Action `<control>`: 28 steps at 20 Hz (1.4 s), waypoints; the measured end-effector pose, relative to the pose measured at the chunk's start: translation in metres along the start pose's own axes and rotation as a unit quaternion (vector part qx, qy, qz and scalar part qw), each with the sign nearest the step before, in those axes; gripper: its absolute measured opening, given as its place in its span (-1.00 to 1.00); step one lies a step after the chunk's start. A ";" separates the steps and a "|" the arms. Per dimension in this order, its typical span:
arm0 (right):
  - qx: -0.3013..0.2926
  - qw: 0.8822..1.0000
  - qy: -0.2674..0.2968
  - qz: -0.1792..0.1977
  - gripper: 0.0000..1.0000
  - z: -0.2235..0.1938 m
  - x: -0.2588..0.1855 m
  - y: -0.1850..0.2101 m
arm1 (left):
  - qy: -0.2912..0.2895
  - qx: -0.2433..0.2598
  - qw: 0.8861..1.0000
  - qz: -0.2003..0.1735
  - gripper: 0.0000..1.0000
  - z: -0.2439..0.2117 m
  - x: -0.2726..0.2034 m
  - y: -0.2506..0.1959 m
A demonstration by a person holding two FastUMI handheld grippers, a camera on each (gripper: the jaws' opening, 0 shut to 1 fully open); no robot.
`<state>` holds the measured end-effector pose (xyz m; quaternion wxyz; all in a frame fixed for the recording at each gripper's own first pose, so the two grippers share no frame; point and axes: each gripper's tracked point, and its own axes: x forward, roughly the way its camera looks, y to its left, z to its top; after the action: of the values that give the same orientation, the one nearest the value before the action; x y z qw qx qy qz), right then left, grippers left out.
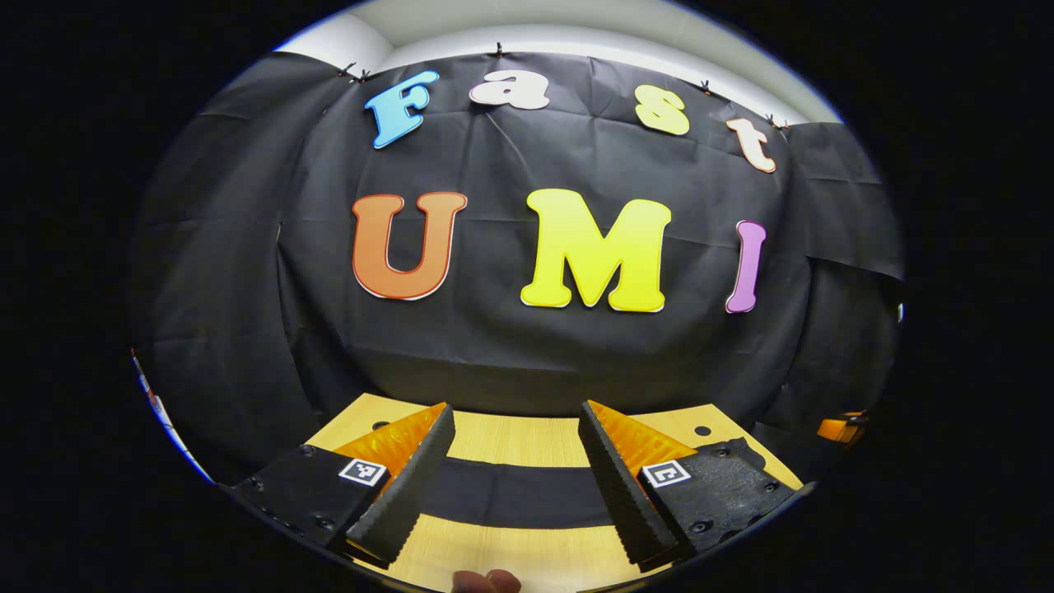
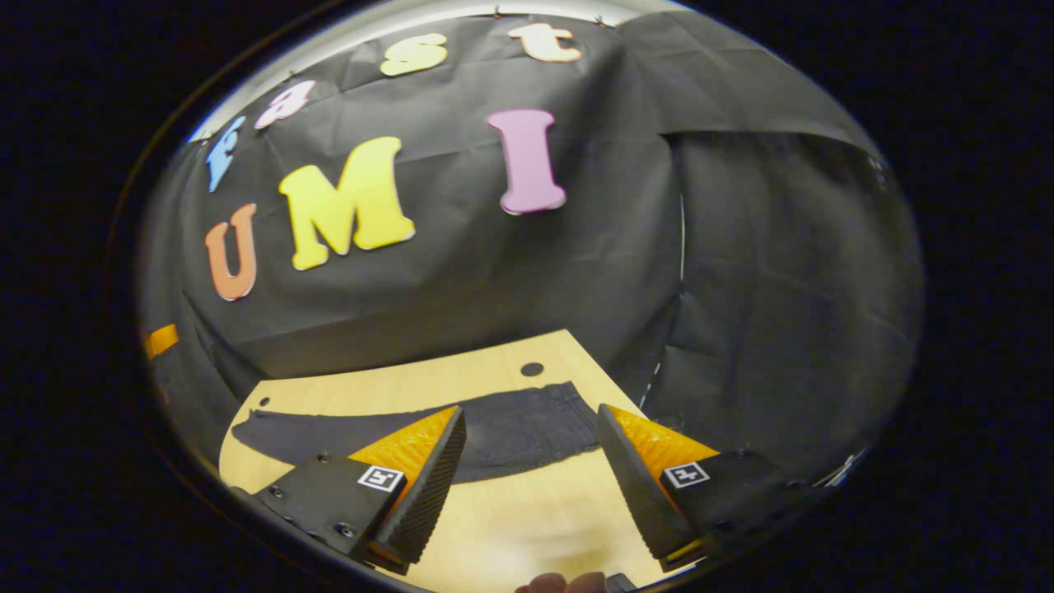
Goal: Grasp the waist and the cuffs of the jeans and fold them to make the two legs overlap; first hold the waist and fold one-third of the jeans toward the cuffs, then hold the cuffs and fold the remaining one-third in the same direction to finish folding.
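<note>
Left gripper (image 1: 515, 424) jaws apart above table | right gripper (image 2: 531, 428) jaws apart, holding nothing | dark denim jeans (image 2: 494, 432) flat on light wooden table (image 2: 527, 527), waist rightward in right gripper view

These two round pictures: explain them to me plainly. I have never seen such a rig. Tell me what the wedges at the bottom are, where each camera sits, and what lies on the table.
A person holds a two-finger gripper in each hand; a camera rides on each, looking forward along its fingers. The wedges are those fingers. The left gripper and the right gripper are both open and hold nothing. On the wooden table a pair of dark jeans lies flat, stretched lengthwise. In the left gripper view the jeans cross between the fingers.
</note>
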<state>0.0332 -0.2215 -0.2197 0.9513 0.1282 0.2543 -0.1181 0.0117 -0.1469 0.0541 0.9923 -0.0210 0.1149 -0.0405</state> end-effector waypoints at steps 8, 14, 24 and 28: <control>0.025 0.994 0.103 -0.024 0.96 -0.076 0.146 -0.062 | 0.034 -0.009 0.999 0.033 0.94 -0.013 0.010 -0.029; 0.026 0.989 0.139 -0.035 0.97 -0.110 0.207 -0.084 | 0.058 -0.003 0.997 0.060 0.94 -0.025 0.010 -0.032; 0.034 0.987 0.154 -0.008 0.70 -0.127 0.228 -0.078 | 0.071 -0.001 0.995 0.072 0.94 -0.025 0.012 -0.028; 0.042 0.985 0.165 0.018 0.34 -0.131 0.234 -0.066 | 0.079 -0.008 0.994 0.078 0.94 -0.031 0.012 -0.024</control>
<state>0.1513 -0.2809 -0.4620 0.8920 0.1904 0.4002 -0.0884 0.0144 -0.1732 0.0223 0.9800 -0.0166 0.1950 0.0364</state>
